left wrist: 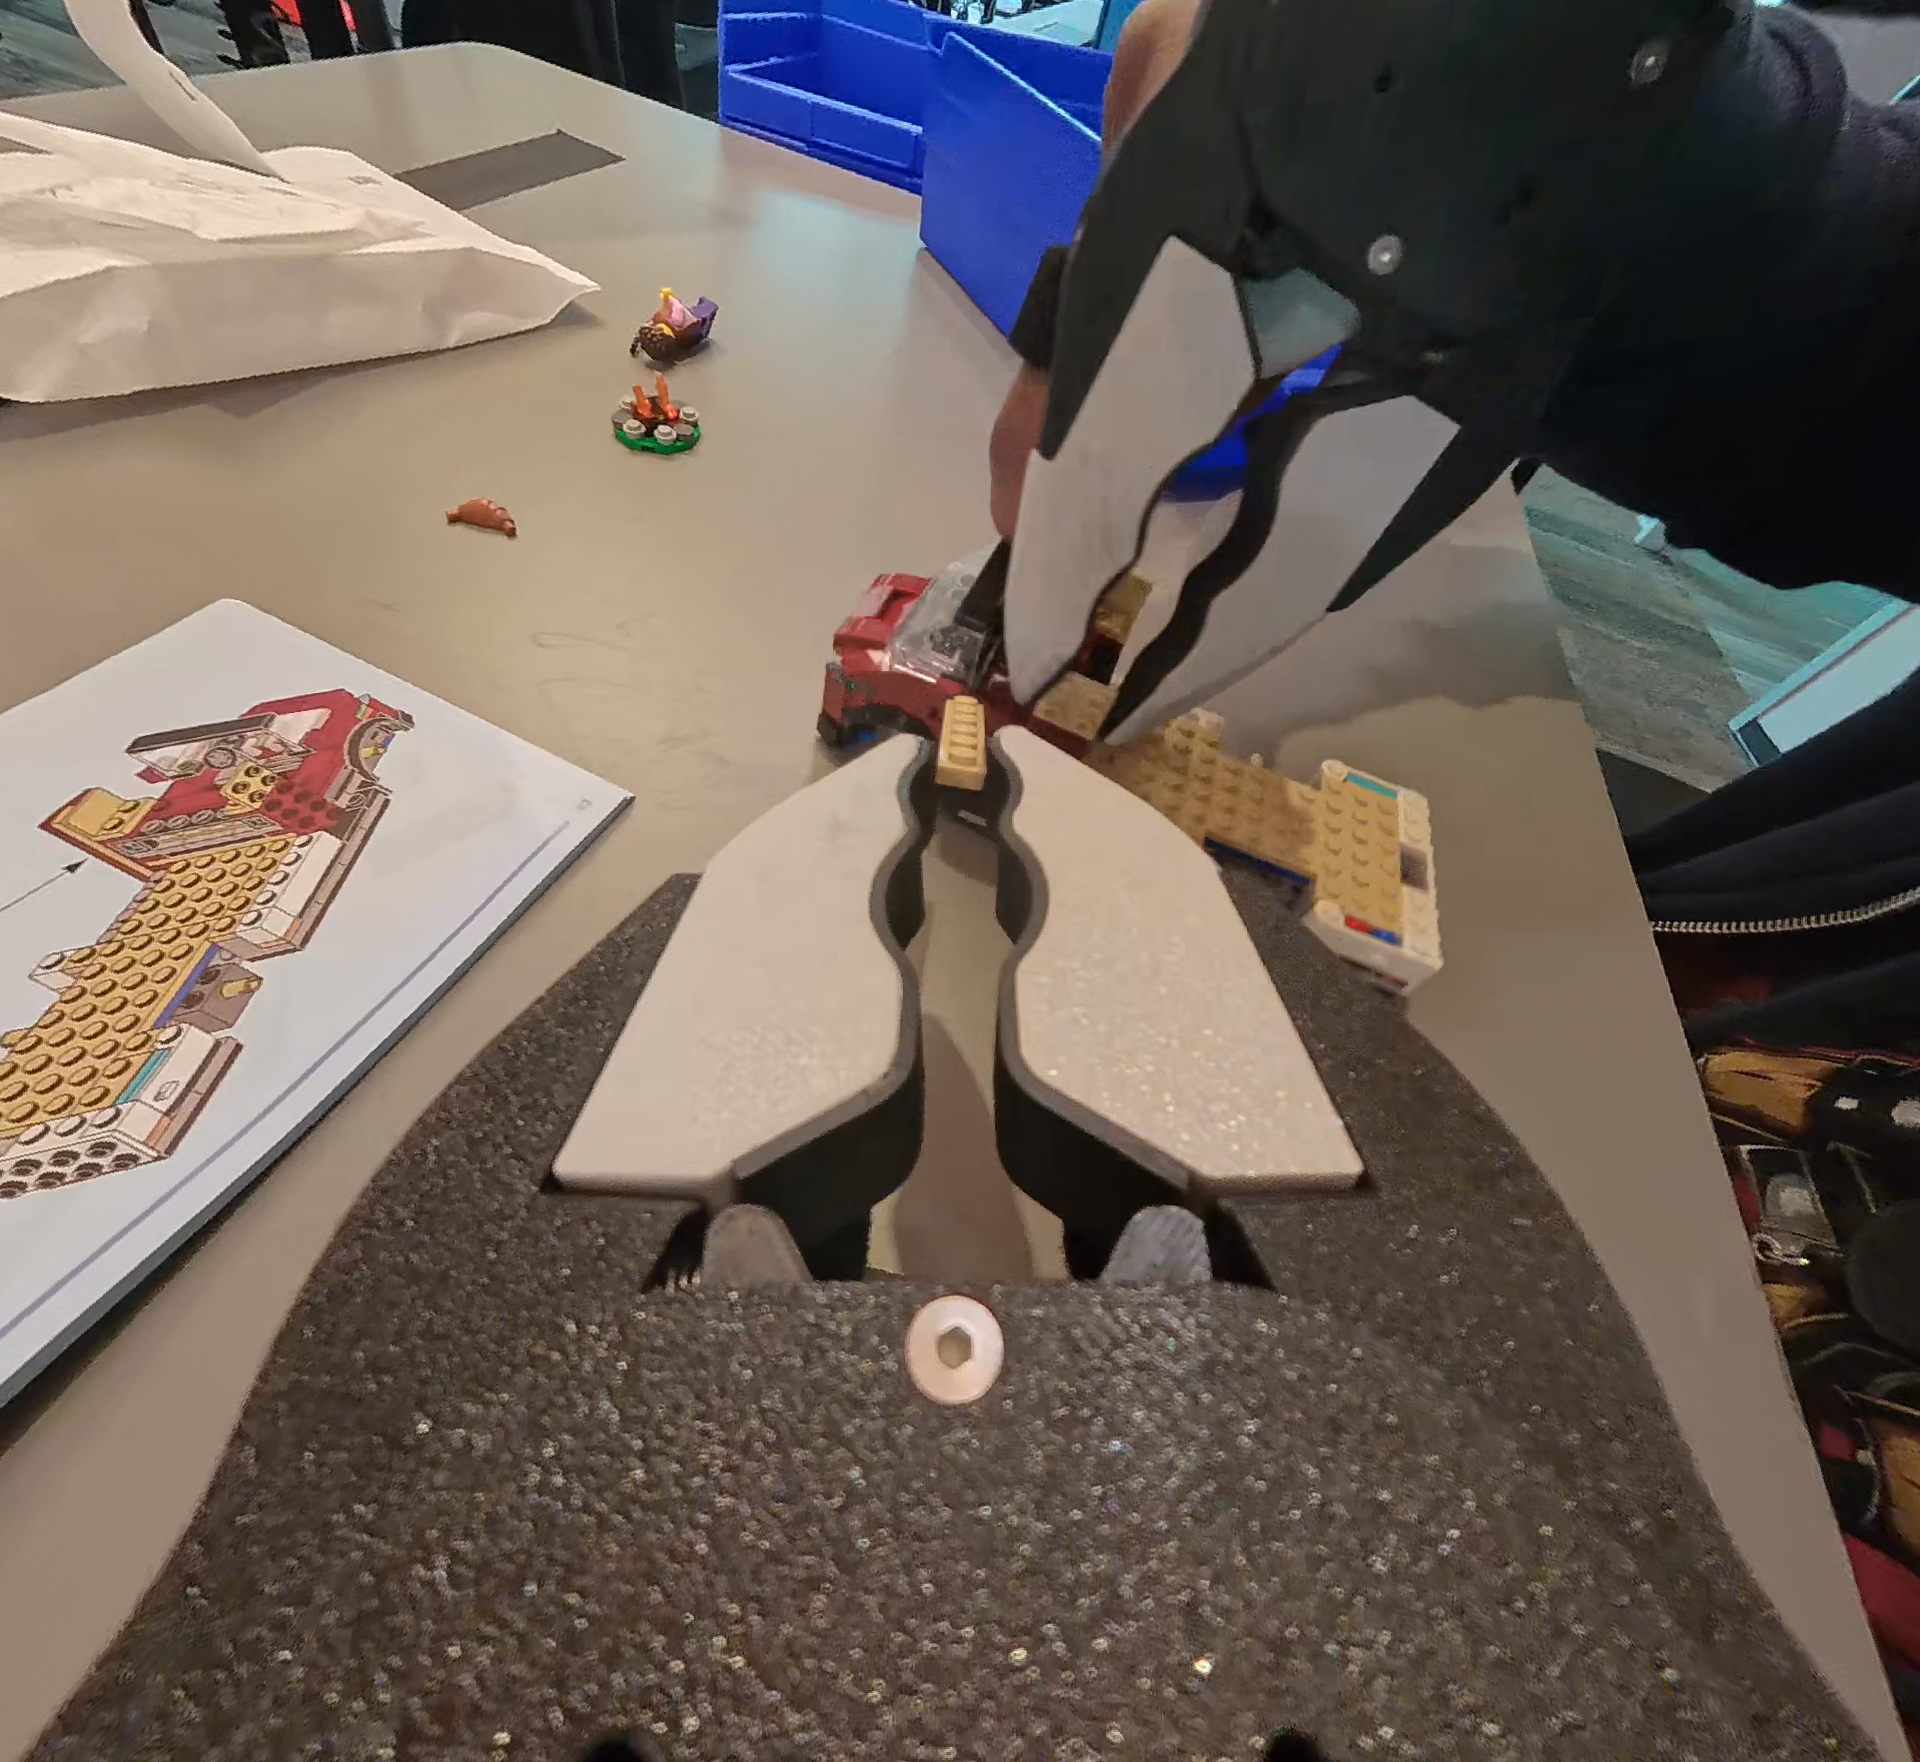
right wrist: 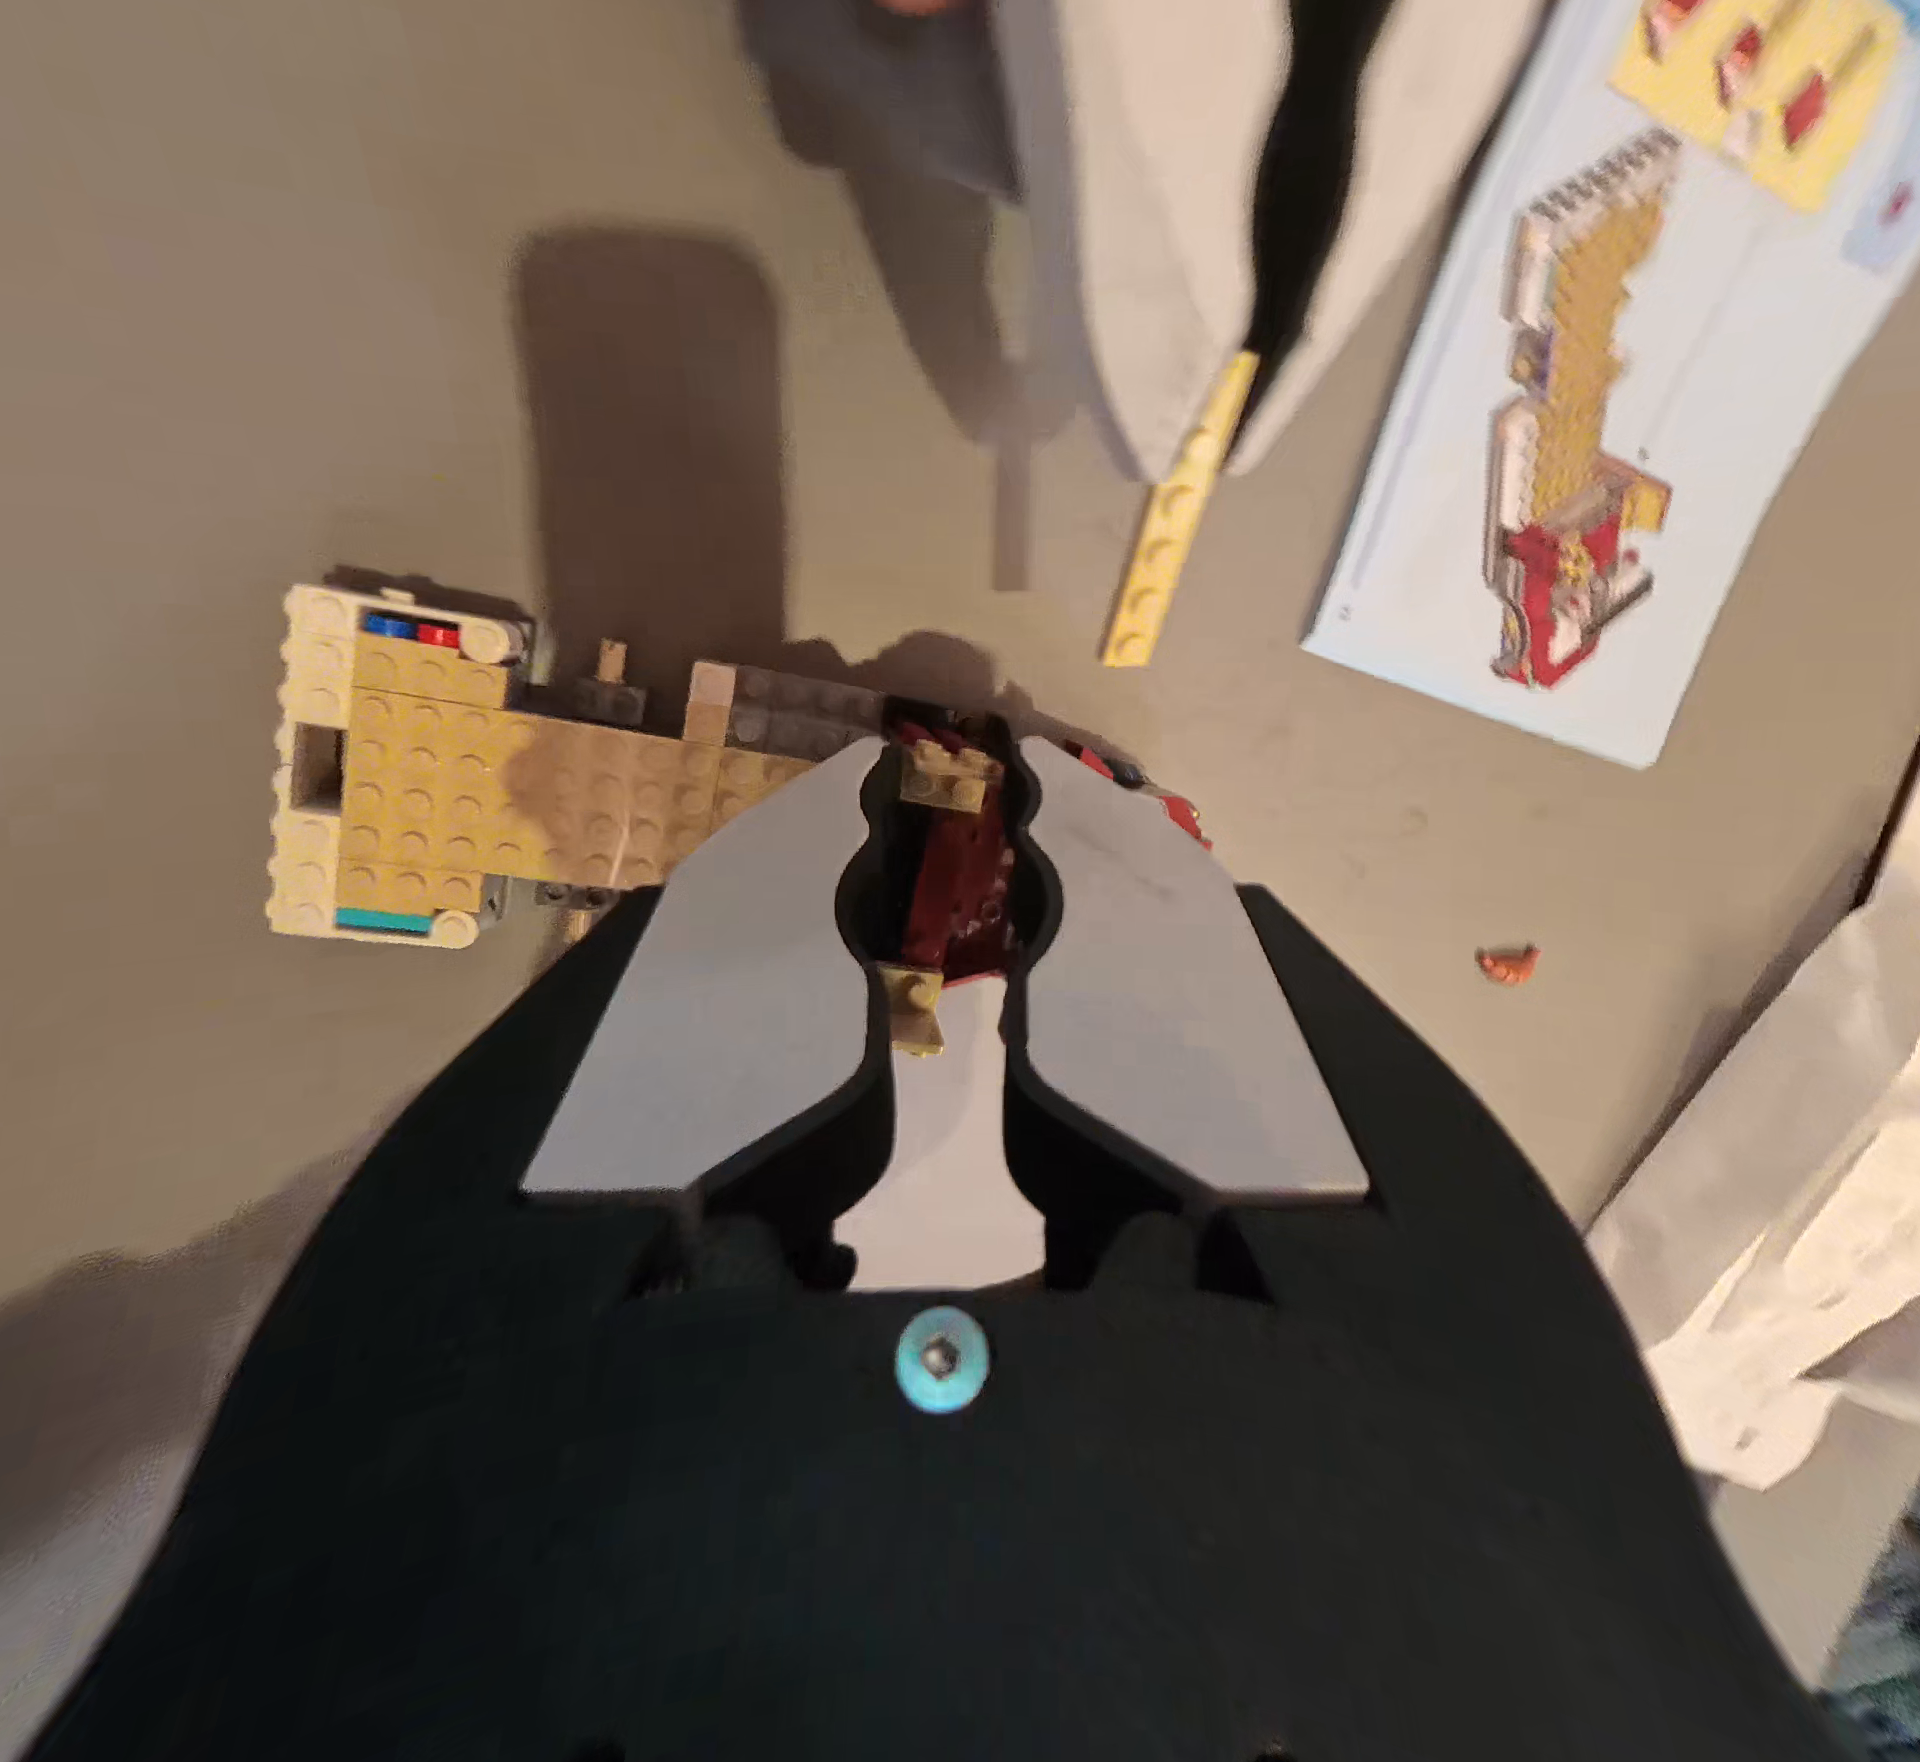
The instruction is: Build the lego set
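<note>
We hold a long thin tan plastic brick plate [left wrist: 961, 744] tight between the left gripper [left wrist: 961, 756] pads, jaws nearly shut. The right gripper [right wrist: 940, 782] is closed on the dark red front of the brick truck model [right wrist: 416, 777], near the table's [left wrist: 727, 185] right edge. We think it best to keep the truck steady and line up the studs. A picture booklet [left wrist: 260, 881] lies by the left edge, a white paper bag [left wrist: 208, 258] at the far corner. Blue bins [left wrist: 883, 91] stand behind.

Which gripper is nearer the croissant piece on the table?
Left. The left gripper, holding a tan plate, is nearer the croissant; the right gripper, over the red truck cab, is farther.
</note>
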Demonstrator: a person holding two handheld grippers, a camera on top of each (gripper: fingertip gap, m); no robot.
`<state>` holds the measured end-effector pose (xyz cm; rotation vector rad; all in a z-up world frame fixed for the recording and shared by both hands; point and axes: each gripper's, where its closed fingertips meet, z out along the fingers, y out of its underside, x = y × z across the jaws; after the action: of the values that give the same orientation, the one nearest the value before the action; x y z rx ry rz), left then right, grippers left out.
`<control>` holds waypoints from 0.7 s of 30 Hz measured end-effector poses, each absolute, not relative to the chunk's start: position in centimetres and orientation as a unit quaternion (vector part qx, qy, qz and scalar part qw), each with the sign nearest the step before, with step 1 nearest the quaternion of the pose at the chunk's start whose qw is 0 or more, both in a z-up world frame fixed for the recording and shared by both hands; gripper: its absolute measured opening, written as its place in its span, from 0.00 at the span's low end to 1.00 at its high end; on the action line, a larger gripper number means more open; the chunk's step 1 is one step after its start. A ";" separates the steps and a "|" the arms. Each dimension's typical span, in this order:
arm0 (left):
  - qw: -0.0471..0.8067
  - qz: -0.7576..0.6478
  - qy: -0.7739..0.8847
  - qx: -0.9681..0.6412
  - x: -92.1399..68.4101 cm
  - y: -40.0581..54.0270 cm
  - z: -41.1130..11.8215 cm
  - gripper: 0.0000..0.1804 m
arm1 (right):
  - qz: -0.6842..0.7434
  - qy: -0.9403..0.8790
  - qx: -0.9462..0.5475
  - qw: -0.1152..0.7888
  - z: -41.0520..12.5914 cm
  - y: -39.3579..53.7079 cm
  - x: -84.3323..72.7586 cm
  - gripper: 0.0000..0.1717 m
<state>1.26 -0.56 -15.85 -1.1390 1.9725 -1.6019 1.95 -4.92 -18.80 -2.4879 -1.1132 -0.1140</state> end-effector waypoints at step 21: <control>0.174 -0.581 0.696 -0.385 0.3 -1.0 -15.4 0.04 | -0.036 -0.399 -0.896 0.191 -18.7 -5.8 1.7 0.10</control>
<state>0.28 -1.02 -15.39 -1.0916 1.9725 -1.6472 1.66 -5.81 -18.66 -2.5185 -1.1201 -0.1000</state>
